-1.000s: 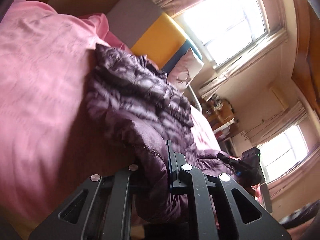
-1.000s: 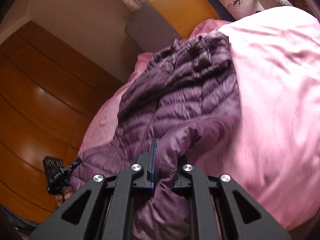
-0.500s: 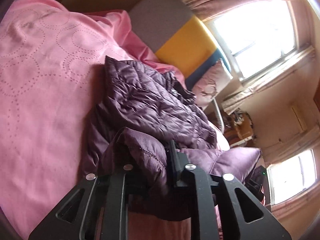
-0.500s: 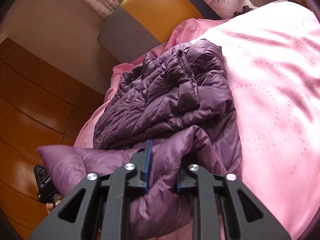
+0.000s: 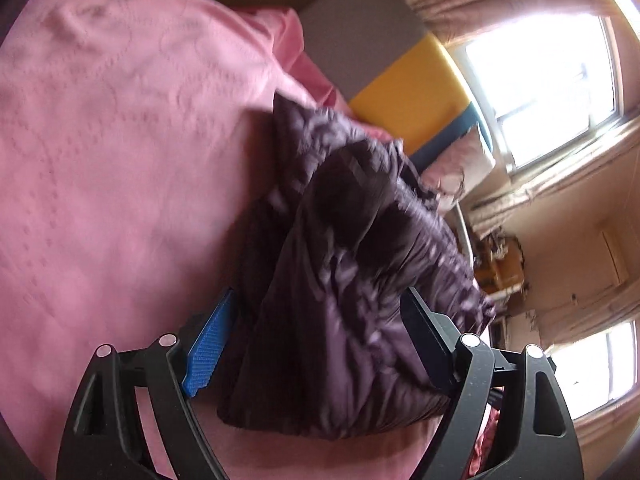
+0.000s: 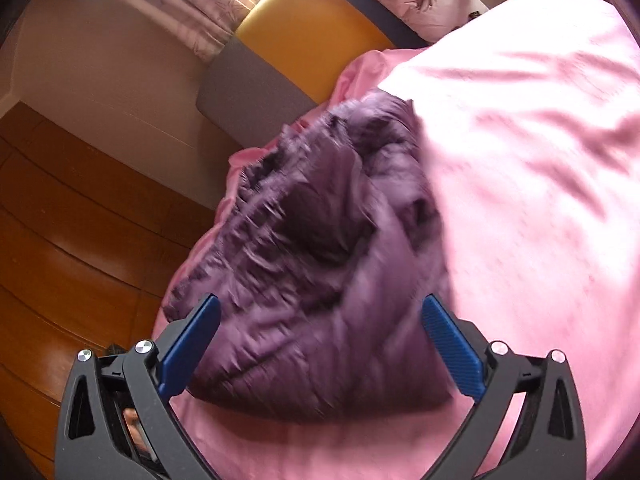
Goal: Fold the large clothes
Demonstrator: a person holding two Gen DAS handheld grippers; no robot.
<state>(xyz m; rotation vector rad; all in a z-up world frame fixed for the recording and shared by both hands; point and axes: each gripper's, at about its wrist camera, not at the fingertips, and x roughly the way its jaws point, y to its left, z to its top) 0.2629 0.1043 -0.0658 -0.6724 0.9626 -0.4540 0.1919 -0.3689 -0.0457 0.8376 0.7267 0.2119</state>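
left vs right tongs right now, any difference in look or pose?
Left tongs: only the left blue pad shows; the other finger looks plain black. Right tongs: both blue pads show. The left straddle the purple jacket more closely than the right. Both are open, gripping nothing.

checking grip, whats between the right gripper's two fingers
In the right wrist view the right gripper is open, and the purple jacket lies between, ungripped, on the pink bedspread.

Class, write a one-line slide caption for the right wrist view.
Open right gripper above a bundled purple puffer jacket on the pink bedspread.
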